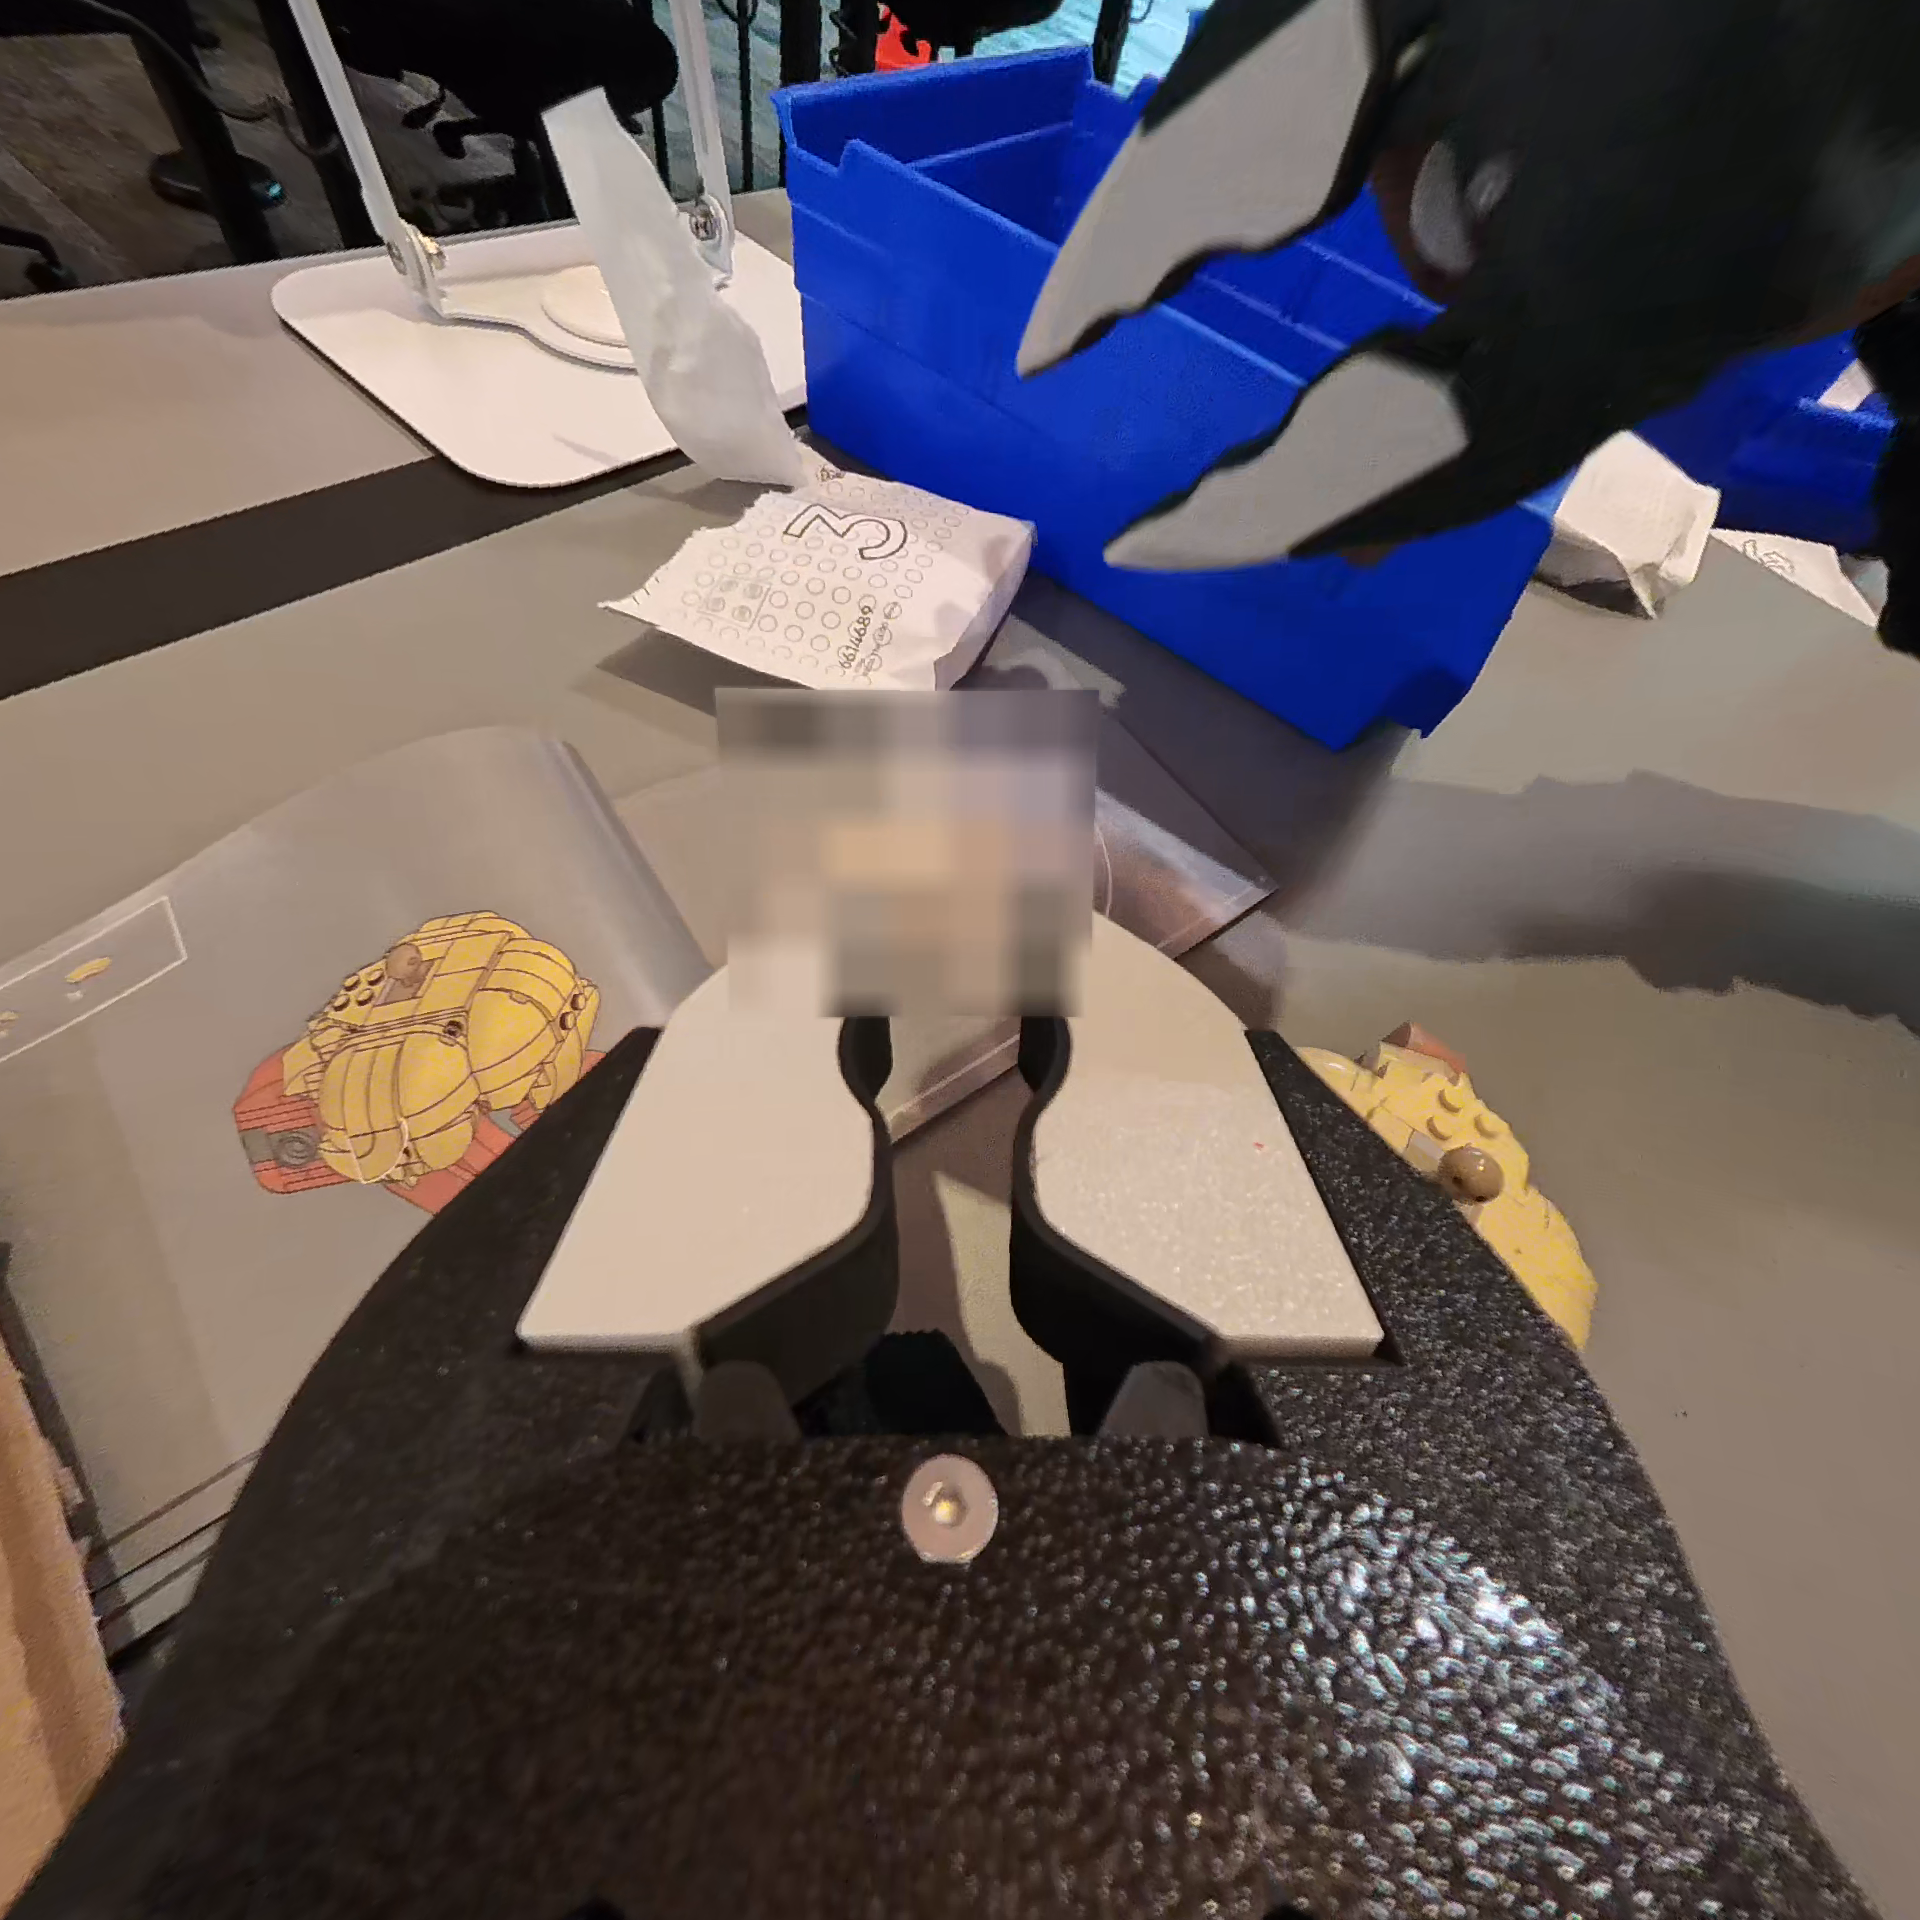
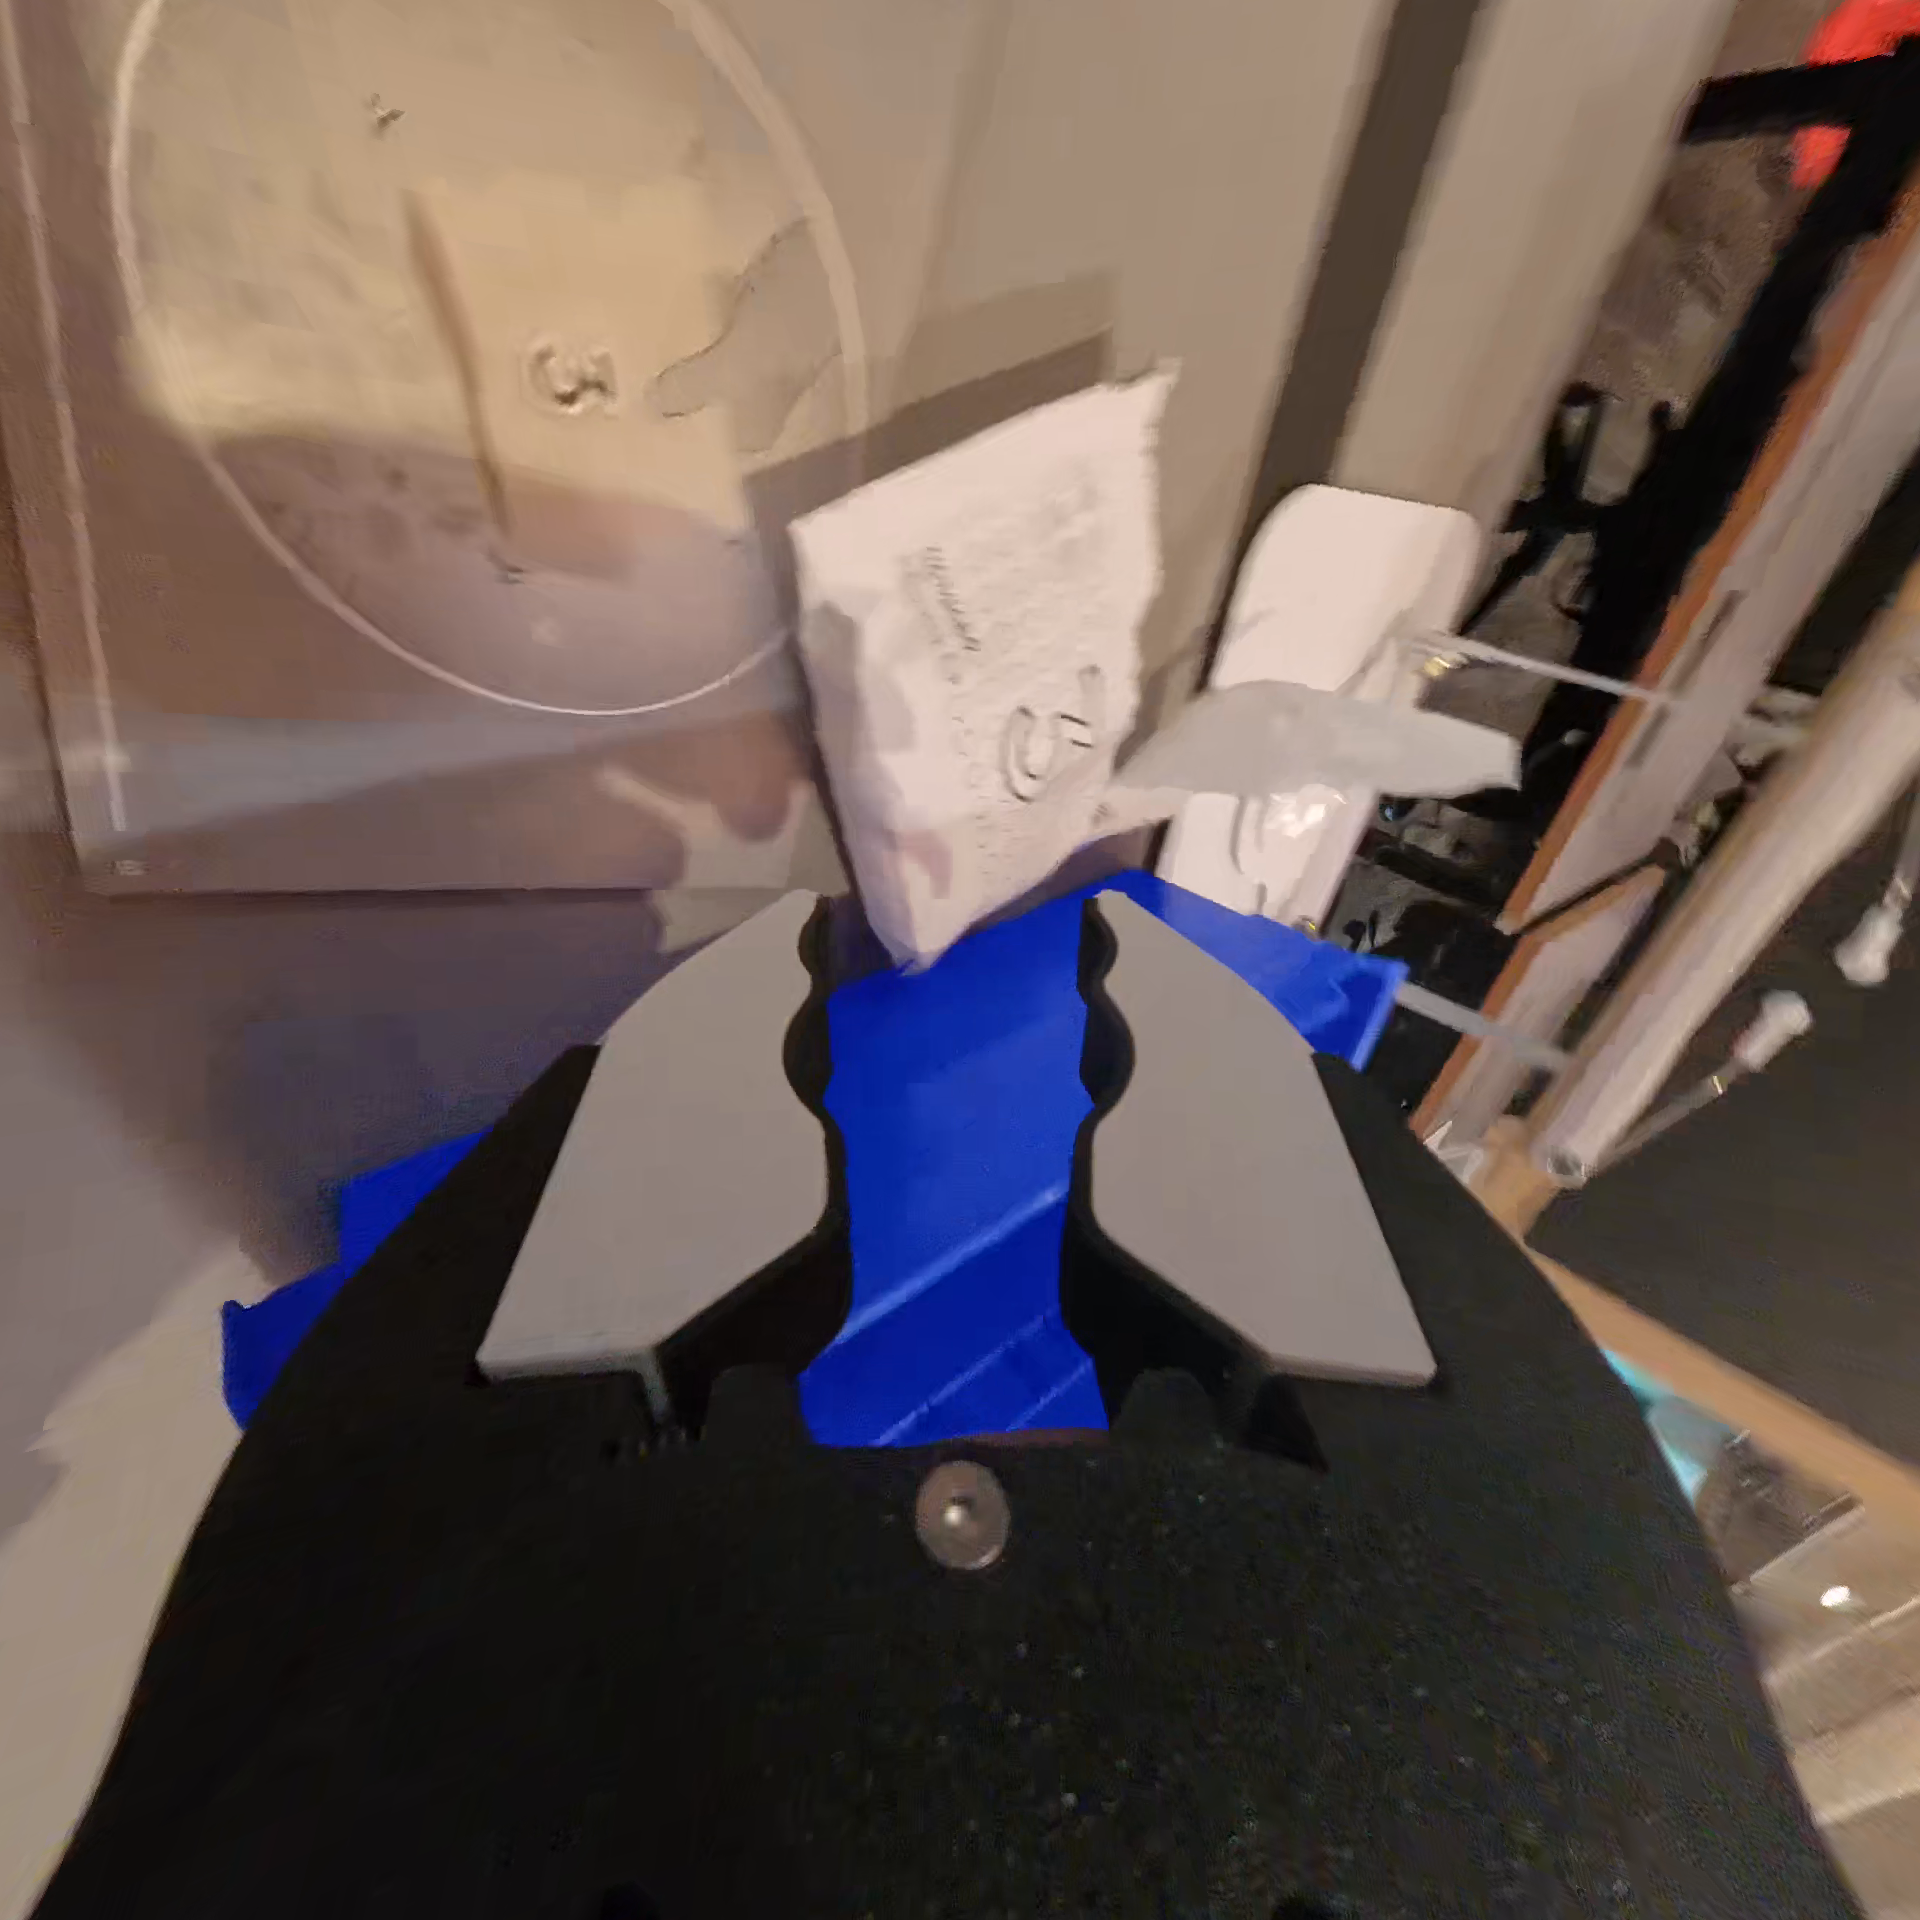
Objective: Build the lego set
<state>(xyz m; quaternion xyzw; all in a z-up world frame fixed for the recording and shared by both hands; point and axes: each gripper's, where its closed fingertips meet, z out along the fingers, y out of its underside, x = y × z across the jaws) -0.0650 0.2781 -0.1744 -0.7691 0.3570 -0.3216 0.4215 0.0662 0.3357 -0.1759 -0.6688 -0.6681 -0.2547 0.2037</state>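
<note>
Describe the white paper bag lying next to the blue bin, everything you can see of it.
The white paper bag lies flat on the grey table, slightly puffed as if something is inside. It looks like matte, lightly crinkled paper printed with rows of small circle outlines, a large outlined numeral and some small print. Its near end has a zigzag cut edge. One side sits against the front wall of the blue bin; a torn strip of white paper rises from its far end. Neither tool touches it.
</note>
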